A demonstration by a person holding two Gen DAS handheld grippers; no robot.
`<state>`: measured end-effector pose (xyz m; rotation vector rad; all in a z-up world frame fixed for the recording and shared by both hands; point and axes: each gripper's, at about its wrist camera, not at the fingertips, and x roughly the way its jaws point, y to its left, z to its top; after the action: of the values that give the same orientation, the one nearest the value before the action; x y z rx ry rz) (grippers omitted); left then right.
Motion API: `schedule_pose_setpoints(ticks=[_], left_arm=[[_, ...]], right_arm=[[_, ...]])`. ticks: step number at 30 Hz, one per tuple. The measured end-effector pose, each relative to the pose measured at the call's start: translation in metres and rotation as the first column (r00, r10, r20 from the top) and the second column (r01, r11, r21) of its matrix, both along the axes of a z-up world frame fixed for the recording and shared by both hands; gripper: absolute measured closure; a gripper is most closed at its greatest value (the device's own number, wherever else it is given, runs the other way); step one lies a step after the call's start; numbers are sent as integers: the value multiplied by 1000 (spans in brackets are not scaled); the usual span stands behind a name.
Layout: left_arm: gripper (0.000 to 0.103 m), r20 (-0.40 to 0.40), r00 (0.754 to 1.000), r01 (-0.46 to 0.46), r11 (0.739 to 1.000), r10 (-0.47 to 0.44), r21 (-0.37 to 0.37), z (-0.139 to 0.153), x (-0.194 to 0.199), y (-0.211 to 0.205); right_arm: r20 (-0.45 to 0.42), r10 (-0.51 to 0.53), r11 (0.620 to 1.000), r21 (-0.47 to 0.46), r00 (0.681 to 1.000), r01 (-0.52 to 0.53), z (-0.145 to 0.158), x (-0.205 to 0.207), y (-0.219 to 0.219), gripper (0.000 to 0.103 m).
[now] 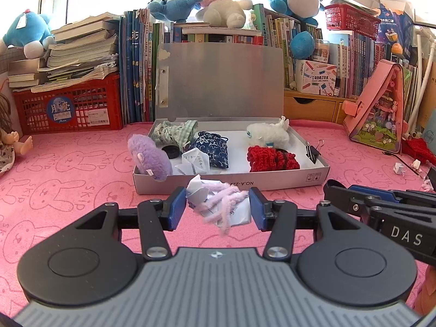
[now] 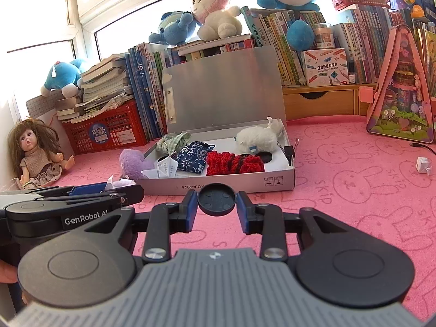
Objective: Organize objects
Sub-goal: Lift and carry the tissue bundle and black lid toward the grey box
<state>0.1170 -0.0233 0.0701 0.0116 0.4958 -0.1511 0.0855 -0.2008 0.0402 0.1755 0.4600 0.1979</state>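
A pink mat (image 1: 68, 169) printed with rabbits covers the table. Along its far edge a red crate (image 1: 70, 109) stacked with papers, a row of upright books (image 1: 136, 68) and a wooden drawer unit (image 1: 310, 106) are lined up, with plush toys (image 1: 220, 2) set on top of the books. A doll (image 2: 35, 150) is seated at the far left corner, and a pink triangular toy house (image 2: 400, 87) is stood at the far right. A small folded paper cube (image 2: 423, 164) is left on the mat near the right edge.

In the middle a shallow white box (image 1: 299, 182) is placed with its lid raised behind it. Inside are seen a green checked cloth (image 1: 174, 130), a blue flowered pouch (image 1: 212, 150), a white plush animal (image 1: 268, 135), a red knitted piece (image 1: 272, 159) and folded paper (image 1: 194, 159). A purple plush (image 1: 150, 158) is hung over the box's left front corner, and a binder clip (image 1: 313, 150) is fastened to its right wall.

The left gripper (image 1: 218, 208) is held just before the box's front wall, clamped on a folded paper piece with lilac yarn (image 1: 218, 204). The right gripper (image 2: 216, 208) is held beside it, also before the front wall, pinched on a black round cap (image 2: 216, 199).
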Motion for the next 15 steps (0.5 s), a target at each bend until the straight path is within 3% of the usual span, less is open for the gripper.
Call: schedule_pose_setpoints(ticks=[15], left_arm=[[47, -10, 999, -51, 999, 51, -5, 13, 76, -2]], right_arm=[[21, -20, 1000, -14, 1000, 20, 21, 58, -3, 65]])
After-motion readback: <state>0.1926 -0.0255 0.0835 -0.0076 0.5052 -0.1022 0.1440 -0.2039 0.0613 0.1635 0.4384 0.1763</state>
